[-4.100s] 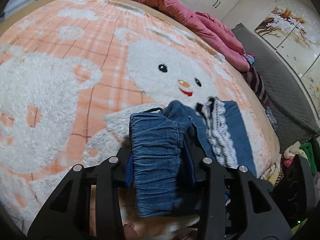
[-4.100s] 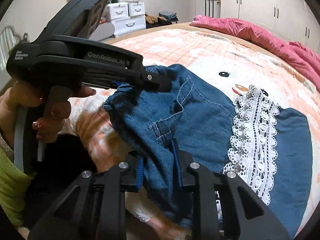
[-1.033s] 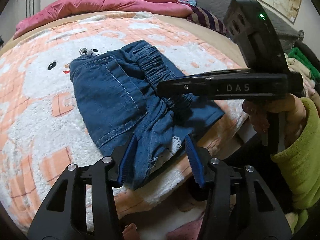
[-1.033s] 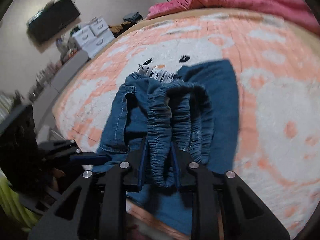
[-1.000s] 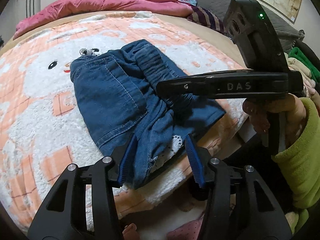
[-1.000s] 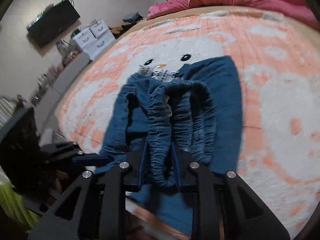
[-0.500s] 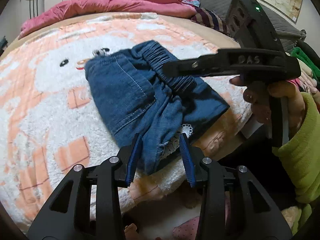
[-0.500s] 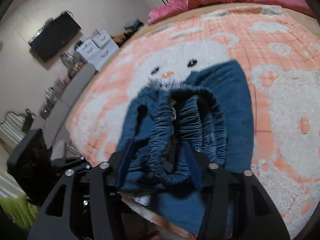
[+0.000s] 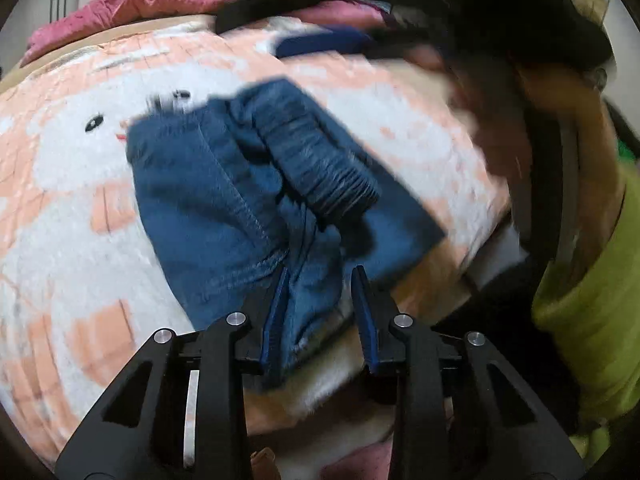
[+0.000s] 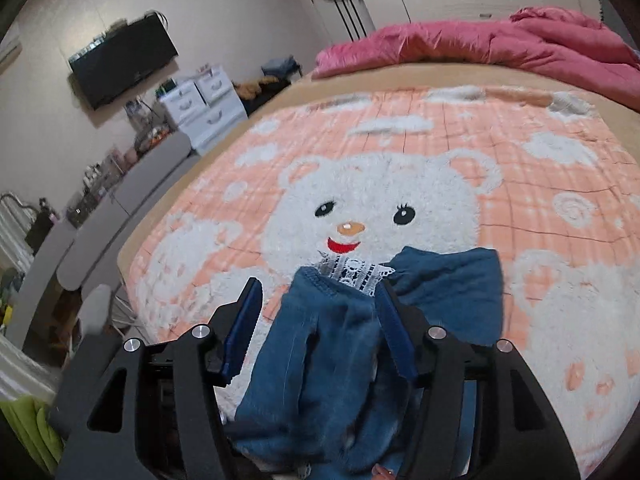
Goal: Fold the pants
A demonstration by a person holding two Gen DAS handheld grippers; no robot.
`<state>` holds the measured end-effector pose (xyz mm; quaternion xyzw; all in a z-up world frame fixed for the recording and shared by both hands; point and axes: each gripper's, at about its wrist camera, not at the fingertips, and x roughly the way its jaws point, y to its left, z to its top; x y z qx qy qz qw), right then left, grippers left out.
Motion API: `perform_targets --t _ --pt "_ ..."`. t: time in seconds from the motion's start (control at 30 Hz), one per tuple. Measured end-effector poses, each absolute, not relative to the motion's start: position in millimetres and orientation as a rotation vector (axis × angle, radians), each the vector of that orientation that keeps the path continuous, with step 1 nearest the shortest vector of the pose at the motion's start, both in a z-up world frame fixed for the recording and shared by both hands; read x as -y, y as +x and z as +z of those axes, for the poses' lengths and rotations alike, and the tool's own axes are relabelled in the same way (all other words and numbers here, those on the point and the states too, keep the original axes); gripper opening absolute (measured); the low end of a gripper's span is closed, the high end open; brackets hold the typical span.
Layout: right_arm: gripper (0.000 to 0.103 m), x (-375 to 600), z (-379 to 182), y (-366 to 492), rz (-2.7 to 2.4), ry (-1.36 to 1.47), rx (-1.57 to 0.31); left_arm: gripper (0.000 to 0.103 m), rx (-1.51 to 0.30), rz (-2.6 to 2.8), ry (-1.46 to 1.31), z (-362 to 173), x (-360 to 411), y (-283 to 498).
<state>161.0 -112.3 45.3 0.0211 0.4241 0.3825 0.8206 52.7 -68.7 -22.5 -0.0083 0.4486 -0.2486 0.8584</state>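
left wrist: my left gripper (image 9: pixel 320 304) fingers parted around a hem of the folded denim pants (image 9: pixel 248 184), blurred, on the bed blanket (image 9: pixel 60 208) | right wrist: right gripper (image 10: pixel 320 320) fingers spread wide; pants (image 10: pixel 340 344) bunched between, lace trim (image 10: pixel 352 272) showing

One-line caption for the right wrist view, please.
Open right tool straddles folded denim pants with lace trim on the bear blanket.
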Motion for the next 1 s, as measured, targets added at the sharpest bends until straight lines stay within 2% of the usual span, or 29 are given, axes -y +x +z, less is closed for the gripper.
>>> perform_targets --t 0.2,0.27,0.33,0.37,0.6,0.83,0.87,0.93,1.0 --pt "0.053 75 25 166 0.769 -0.211 -0.955 0.023 -0.949 -0.561 -0.023 -24 68 40" --pt "0.048 60 4 170 0.735 -0.358 -0.998 0.023 -0.949 -0.565 -0.024 -25 66 39" --pt "0.037 54 -13 172 0.727 -0.384 -1.014 0.023 -0.948 -0.566 -0.034 -24 64 40" --pt "0.035 52 -19 174 0.690 -0.407 -1.004 0.023 -0.947 -0.565 -0.035 -25 64 40" --pt "0.036 54 -32 187 0.632 -0.344 -1.017 0.023 -0.940 -0.554 -0.028 -23 62 40" --pt "0.040 72 -9 189 0.685 -0.172 -1.003 0.023 -0.943 -0.545 -0.024 -20 67 37" --pt "0.041 75 -5 188 0.691 -0.154 -0.996 0.024 -0.943 -0.543 -0.025 -21 67 36" --pt "0.051 83 6 183 0.694 -0.128 -0.965 0.025 -0.942 -0.538 -0.023 -19 68 37" --pt "0.052 88 14 180 0.699 -0.109 -0.948 0.025 -0.941 -0.531 -0.027 -17 68 36"
